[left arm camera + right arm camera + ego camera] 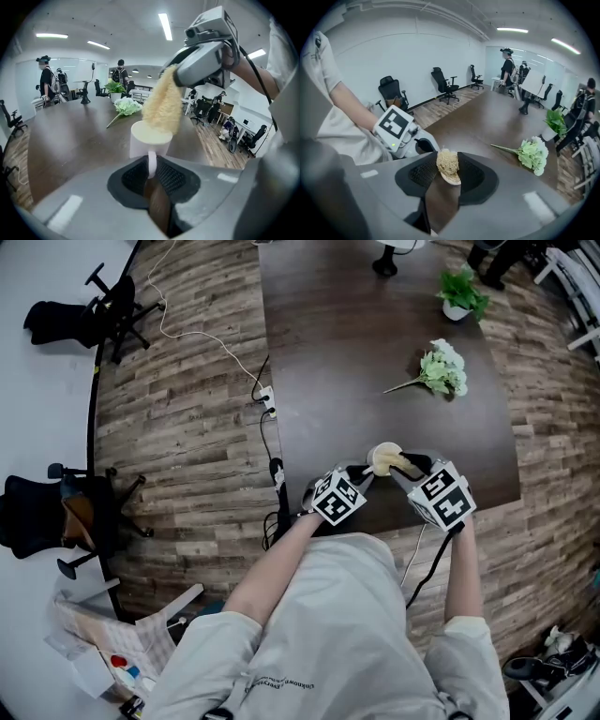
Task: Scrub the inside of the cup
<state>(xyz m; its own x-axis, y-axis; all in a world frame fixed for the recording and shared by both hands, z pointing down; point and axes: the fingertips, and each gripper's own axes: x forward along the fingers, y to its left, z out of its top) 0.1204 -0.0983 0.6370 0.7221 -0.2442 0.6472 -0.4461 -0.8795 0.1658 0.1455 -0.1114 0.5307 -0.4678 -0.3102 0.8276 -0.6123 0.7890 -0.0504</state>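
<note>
A white cup (149,139) stands upright over the near edge of the dark table, and my left gripper (151,168) is shut on its handle (152,161). In the head view the cup (381,461) sits between both grippers. A tan loofah scrubber (164,107) reaches down into the cup's mouth from the upper right. My right gripper (446,174) is shut on the loofah's end (447,165). From the head view, the left gripper (360,477) is left of the cup and the right gripper (412,468) is right of it.
A bunch of pale green flowers (439,369) lies farther out on the dark table (356,343). A small potted plant (461,294) stands at the far right. Office chairs (66,512) and a cable (211,338) are on the wood floor to the left. People stand in the background.
</note>
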